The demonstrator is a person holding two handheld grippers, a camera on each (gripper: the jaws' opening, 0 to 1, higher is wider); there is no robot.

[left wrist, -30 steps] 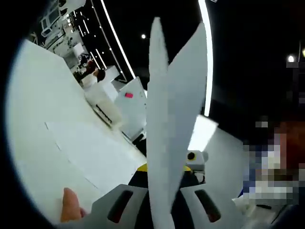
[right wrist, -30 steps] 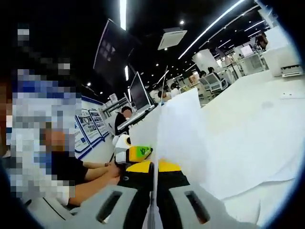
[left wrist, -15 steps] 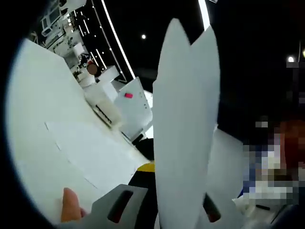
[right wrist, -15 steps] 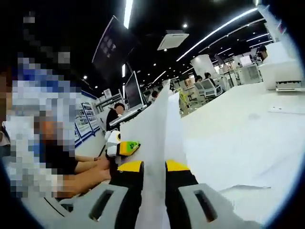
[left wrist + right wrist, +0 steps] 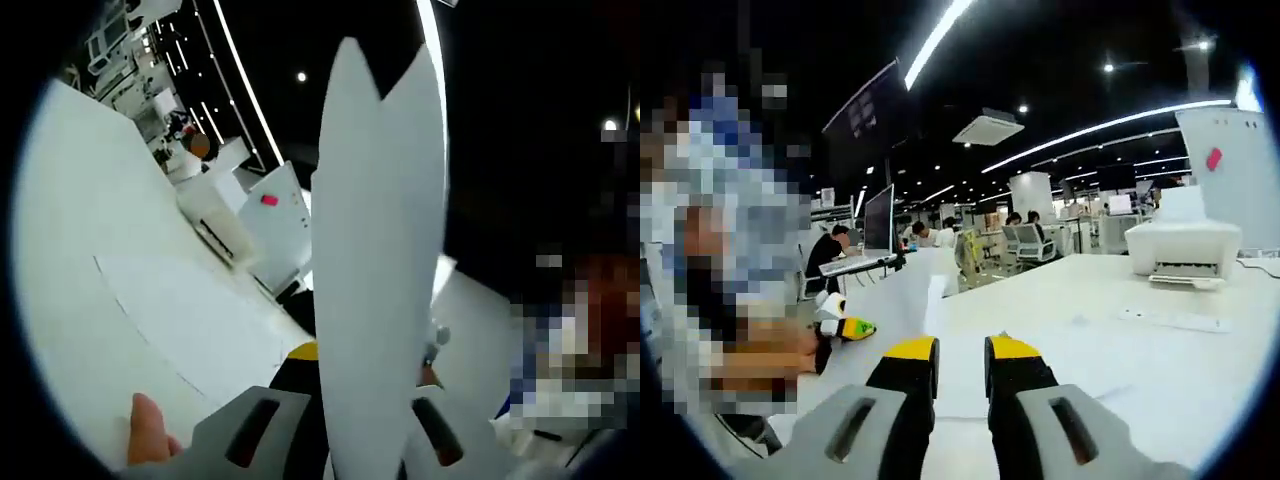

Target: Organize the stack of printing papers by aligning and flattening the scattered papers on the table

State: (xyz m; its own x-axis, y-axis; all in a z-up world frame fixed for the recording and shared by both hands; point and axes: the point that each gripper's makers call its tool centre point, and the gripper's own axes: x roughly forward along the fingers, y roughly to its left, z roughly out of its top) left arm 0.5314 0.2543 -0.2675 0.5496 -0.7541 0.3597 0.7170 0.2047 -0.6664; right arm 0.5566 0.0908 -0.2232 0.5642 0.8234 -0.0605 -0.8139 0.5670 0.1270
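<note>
Your left claw [image 5: 365,440] appears clamped, though its jaws are mostly hidden. Your right claw [image 5: 960,362] holds its yellow-tipped jaws slightly parted. Your fingertip [image 5: 148,428] shows beside the left claw.

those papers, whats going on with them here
A person is tidying printer paper with a handheld gripper in each hand. The left gripper is shut on a bundle of white sheets, held up off the white table. More sheets lie flat on that table. The right gripper has its jaws slightly apart over the table, with white paper between them. A printer stands further back.
</note>
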